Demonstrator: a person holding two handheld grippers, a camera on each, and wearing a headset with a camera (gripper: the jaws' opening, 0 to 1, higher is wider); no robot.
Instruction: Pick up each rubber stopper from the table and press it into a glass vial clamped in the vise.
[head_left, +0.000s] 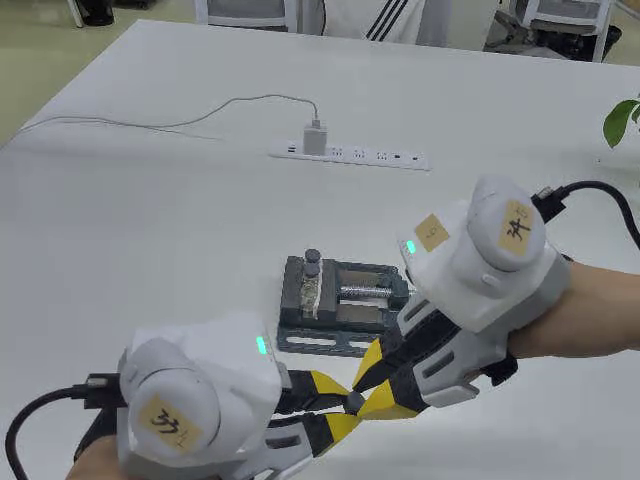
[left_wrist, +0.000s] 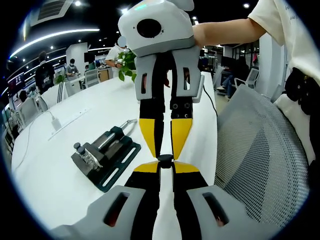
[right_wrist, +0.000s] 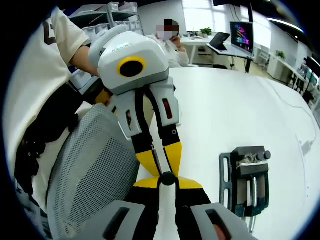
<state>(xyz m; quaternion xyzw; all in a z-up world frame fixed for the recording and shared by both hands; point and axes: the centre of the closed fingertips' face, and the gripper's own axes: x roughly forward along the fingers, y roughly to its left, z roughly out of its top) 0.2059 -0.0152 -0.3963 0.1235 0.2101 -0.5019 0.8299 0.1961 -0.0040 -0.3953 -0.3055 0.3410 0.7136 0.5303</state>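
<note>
**Stopper** (left_wrist: 165, 159): small, dark, in the air over the near edge of the table (head_left: 150, 230), at the spot where both sets of tips meet.

**Left gripper** (left_wrist: 165, 169): lies low, pointing right. Its jaws are drawn in to a narrow slit and pinch the stopper at the very tips.

**Right gripper** (right_wrist: 168, 184): comes in from the opposite side, tip to tip with the left. Its jaws are equally close and also on the stopper. Which pair bears the weight cannot be told.

**Vise** (head_left: 330, 340): flat on the table beyond the tips, away from the person, with its long axis running left to right.

**Vials** (head_left: 312, 272): two, upright at the vise's left end, both dark on top. Whether either mouth is open cannot be told.

**Relation for the next move:** the vials lie forward and slightly left of the stopper, with their mouths facing up. Both grippers now lie roughly level, so the carrying one would likely have to tip downward. The right gripper's body sits near the screw end of the vise. The left appears to have the clearer line to the vial end.
</note>
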